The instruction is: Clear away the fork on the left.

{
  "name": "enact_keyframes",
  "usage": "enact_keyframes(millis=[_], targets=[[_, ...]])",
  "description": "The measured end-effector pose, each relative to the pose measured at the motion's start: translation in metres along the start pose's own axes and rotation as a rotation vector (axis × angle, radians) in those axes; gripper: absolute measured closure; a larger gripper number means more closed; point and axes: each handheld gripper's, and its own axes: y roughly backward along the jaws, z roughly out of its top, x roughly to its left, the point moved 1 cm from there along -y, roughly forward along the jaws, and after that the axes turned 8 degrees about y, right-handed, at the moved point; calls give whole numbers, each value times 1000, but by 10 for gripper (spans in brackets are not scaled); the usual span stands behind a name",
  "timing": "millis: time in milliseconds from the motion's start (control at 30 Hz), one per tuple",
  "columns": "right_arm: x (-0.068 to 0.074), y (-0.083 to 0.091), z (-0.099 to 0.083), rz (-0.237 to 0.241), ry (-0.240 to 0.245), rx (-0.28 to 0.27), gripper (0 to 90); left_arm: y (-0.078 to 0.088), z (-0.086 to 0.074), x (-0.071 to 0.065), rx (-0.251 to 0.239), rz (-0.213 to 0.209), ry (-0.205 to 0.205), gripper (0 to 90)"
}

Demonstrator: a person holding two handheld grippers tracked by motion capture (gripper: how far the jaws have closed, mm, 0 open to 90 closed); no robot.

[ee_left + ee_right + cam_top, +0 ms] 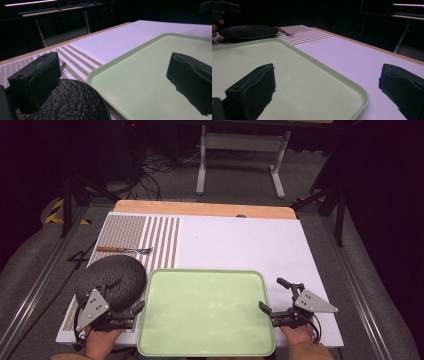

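1. Green plastic tray [206, 312] lies near-centre on the desk [240, 245], between both hand-held grippers.
2. Left hand-held gripper [127, 295] gapes wide, empty, over the black plate [112, 277] and the tray's left rim.
3. Right hand-held gripper [272, 295] gapes empty, straddling the tray's right rim.
4. The high view shows a fork [125, 250] whole, on the striped placemat [150, 237].

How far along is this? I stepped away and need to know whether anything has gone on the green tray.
Nothing looks done: the green tray is bare. In hand: the left gripper and right gripper sit open at the tray's side edges, holding nothing. Left: the black plate and fork lie on the striped mat.
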Motion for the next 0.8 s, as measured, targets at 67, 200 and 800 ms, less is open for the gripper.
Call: enact_keyframes(millis=[67, 200, 800], targets=[[0, 0, 0, 1, -2, 2, 14, -1, 0, -1, 6, -1, -2, 11], [0, 0, -1, 1, -7, 3, 14, 0, 6, -3, 44, 37, -65, 26], [-2, -1, -2, 5, -10, 4, 14, -21, 55, 26, 313, 194, -399, 58]])
